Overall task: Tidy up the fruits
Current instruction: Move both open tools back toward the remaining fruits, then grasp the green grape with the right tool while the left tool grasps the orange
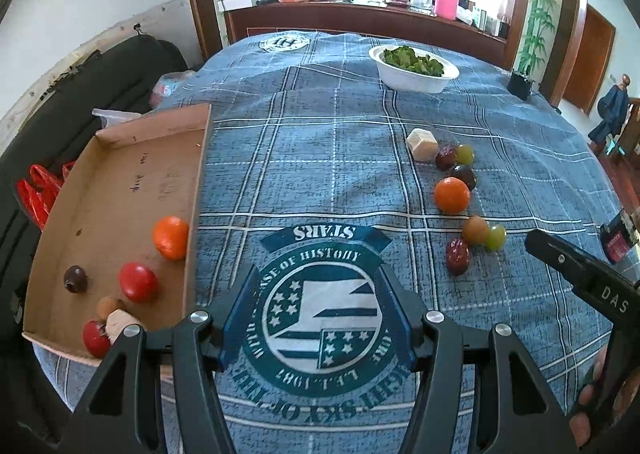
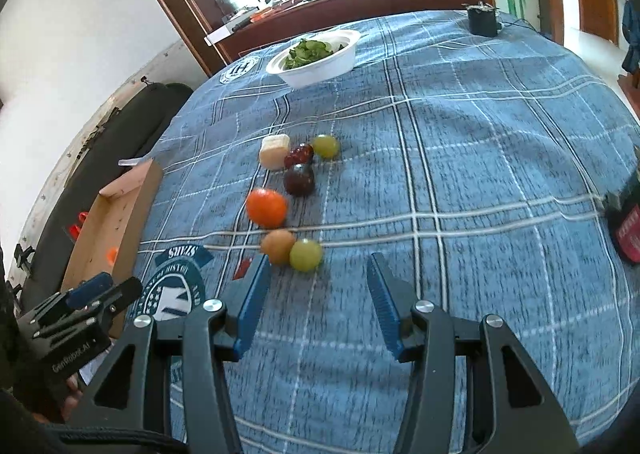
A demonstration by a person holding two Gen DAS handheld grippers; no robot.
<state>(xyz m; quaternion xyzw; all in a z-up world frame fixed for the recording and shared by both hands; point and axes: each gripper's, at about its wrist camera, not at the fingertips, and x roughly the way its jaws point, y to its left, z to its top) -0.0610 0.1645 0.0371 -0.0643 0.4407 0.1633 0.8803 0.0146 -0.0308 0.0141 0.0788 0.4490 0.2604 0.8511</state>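
A cardboard tray [image 1: 120, 190] lies at the left on the blue plaid cloth and holds an orange [image 1: 171, 237], a red tomato [image 1: 138, 282], a dark plum [image 1: 75, 279] and several smaller pieces. My left gripper [image 1: 318, 278] hovers open and empty over the printed emblem, right of the tray. Loose fruit sits on the cloth: an orange [image 2: 267, 207], a dark plum [image 2: 299, 180], a brown fruit [image 2: 278, 246], a green grape [image 2: 306, 254] and a beige chunk [image 2: 274, 150]. My right gripper [image 2: 318, 259] is open just before the brown fruit and the grape. A red date [image 2: 242, 269] is partly hidden behind its left finger.
A white bowl of greens [image 2: 316, 58] stands at the far side of the table. A small black device [image 2: 483, 20] sits at the far right edge, and a red and black object [image 2: 628, 230] at the right edge. Black bags [image 1: 80, 94] lie left of the table.
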